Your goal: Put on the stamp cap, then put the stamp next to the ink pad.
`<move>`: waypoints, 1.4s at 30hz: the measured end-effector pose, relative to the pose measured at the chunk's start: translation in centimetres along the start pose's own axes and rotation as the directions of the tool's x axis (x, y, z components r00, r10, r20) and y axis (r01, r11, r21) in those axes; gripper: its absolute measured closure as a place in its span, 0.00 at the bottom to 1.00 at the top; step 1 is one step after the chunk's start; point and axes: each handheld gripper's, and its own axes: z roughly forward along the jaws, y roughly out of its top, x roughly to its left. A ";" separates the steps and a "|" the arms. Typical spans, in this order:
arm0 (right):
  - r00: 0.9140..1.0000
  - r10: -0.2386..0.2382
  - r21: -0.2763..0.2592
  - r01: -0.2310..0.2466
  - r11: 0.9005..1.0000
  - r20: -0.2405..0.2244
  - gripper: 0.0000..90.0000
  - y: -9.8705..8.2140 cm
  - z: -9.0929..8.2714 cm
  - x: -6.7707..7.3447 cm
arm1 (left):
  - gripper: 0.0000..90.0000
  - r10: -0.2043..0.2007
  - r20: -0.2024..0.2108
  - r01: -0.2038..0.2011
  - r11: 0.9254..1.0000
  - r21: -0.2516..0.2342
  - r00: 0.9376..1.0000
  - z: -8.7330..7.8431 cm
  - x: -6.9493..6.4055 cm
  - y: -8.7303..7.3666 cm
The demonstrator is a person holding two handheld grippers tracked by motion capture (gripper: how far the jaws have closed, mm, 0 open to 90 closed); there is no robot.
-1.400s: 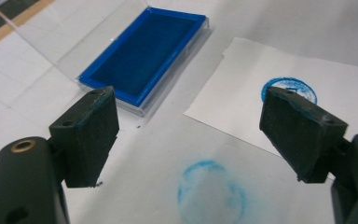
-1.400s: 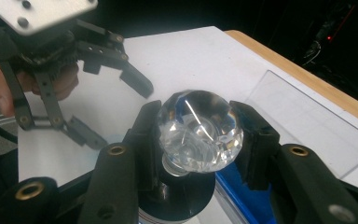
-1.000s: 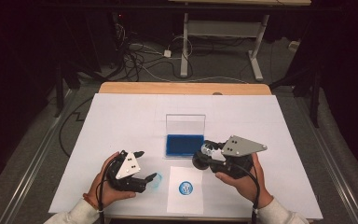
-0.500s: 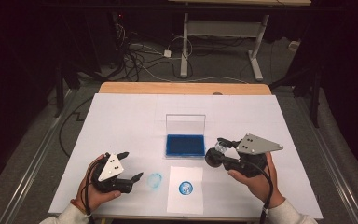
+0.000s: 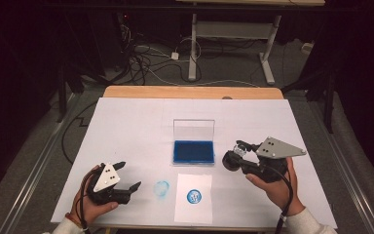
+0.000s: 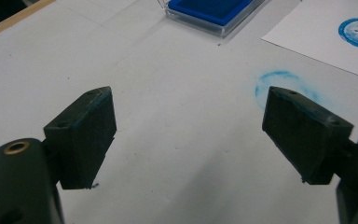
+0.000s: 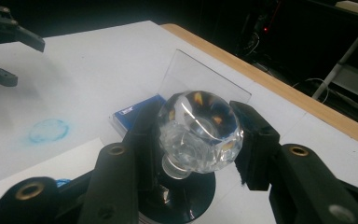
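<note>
My right gripper (image 5: 234,155) is shut on a stamp (image 7: 198,128) with a clear faceted knob and a black round base, held just above the table to the right of the ink pad. The blue ink pad (image 5: 193,151) lies in a clear case with its lid (image 5: 194,130) standing upright. In front of it is a white sheet (image 5: 190,212) bearing a round blue print (image 5: 193,196). At the front left, my left gripper (image 5: 131,174) is open; its jaws have just been opening and nothing is between them (image 6: 189,126). It points toward a faint blue ring smudge (image 5: 161,188) on the table cover.
A white cover (image 5: 126,131) spreads over the wooden table, whose far edge (image 5: 190,91) shows as a bare strip. Cables and a desk frame (image 5: 229,34) lie on the dark floor beyond. A cable trails from the right gripper toward the front edge.
The left gripper has drawn back to the left, away from the blue smudge. The right gripper has carried the stamp to the right, away from the ink pad.
</note>
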 end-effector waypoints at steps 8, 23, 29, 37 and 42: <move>1.000 -0.017 0.012 0.017 1.000 0.015 0.64 0.1 0.0 -0.2 | 0.19 0.006 0.006 -0.007 1.000 0.009 1.000 0.3 -0.2 0.1; 0.999 -0.001 0.051 -0.002 0.999 0.043 0.64 0.5 1.1 -1.6 | 0.19 0.001 0.003 -0.001 1.000 0.003 1.000 0.3 -0.3 0.4; 0.999 0.001 0.068 -0.005 0.998 0.051 0.64 1.1 1.2 -2.4 | 0.19 0.011 0.009 -0.011 1.000 0.013 1.000 0.4 -0.5 0.4; 0.998 -0.016 0.088 0.012 0.996 0.054 0.63 2.1 2.1 -3.6 | 0.19 0.021 0.025 -0.021 1.000 0.023 0.999 0.7 -0.7 0.5; 0.998 -0.003 0.104 -0.004 0.995 0.065 0.63 1.9 3.5 -4.1 | 0.19 0.016 0.020 -0.017 1.000 0.020 1.000 0.6 -0.7 0.5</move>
